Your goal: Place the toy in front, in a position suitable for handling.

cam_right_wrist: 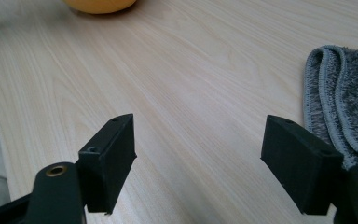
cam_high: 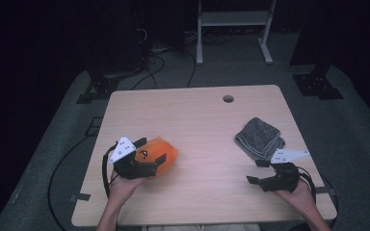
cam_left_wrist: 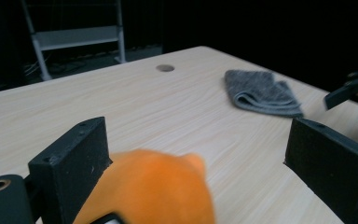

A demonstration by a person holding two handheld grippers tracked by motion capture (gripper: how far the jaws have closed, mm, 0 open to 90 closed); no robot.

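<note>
An orange plush toy (cam_high: pixel 166 155) lies on the wooden table (cam_high: pixel 197 120) at the front left. My left gripper (cam_high: pixel 150 151) stands open with its jaws on either side of the toy. In the left gripper view the toy (cam_left_wrist: pixel 154 191) lies close against the left jaw, with a wide gap to the right jaw. A folded grey towel (cam_high: pixel 259 137) lies at the right of the table. My right gripper (cam_high: pixel 256 172) is open just in front of the towel, with only bare table between its jaws (cam_right_wrist: pixel 203 135). The towel's edge (cam_right_wrist: pixel 349 107) lies beside its right jaw.
A round cable hole (cam_high: pixel 228 98) sits near the table's far edge. Beyond the table a white metal frame (cam_high: pixel 233 19) and cables (cam_high: pixel 149 62) rest on the dark floor. Bare wood stretches between the toy and the towel.
</note>
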